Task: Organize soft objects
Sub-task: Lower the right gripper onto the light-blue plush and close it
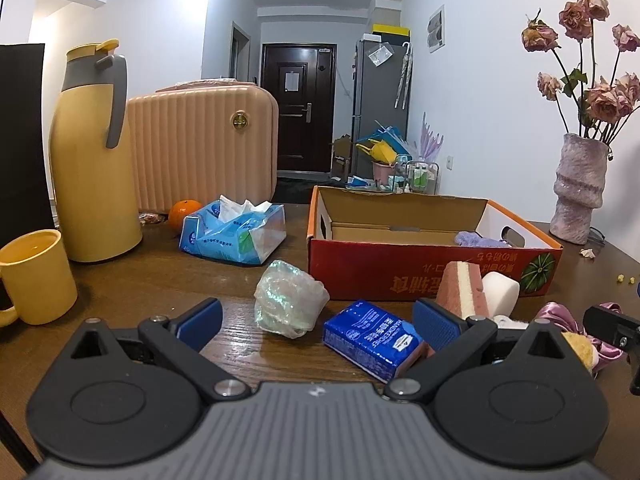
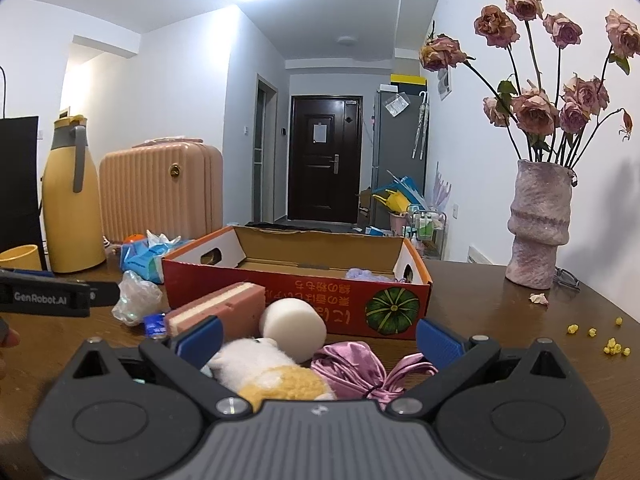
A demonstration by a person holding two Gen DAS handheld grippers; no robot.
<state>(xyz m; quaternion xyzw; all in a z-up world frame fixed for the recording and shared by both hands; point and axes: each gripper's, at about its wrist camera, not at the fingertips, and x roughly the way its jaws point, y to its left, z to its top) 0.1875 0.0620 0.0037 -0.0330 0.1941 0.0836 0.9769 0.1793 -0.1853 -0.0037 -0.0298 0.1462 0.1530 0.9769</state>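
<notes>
On the brown table (image 1: 120,280), the cardboard box (image 1: 432,276) holds one purple cloth (image 1: 482,239); most soft things lie outside.

Both grippers gape empty: the left gripper (image 1: 316,326) around the plastic bundle (image 1: 290,298) and blue tissue pack (image 1: 370,338), the right gripper (image 2: 318,340) over the plush toy (image 2: 256,364), pink satin scrunchie (image 2: 352,368) and white sponge (image 2: 292,326). Closing here might pinch two items together. Only the right view shows the toy whole.

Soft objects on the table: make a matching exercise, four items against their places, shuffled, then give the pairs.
Items:
1. purple cloth
2. pink satin pouch
3. crumpled plastic bag
4. tissue pack

Places:
A. beside the orange
B. inside the cardboard box
C. between the right gripper fingers
D. ahead of the left gripper

Pairs: 1-B, 2-C, 3-D, 4-A
</notes>
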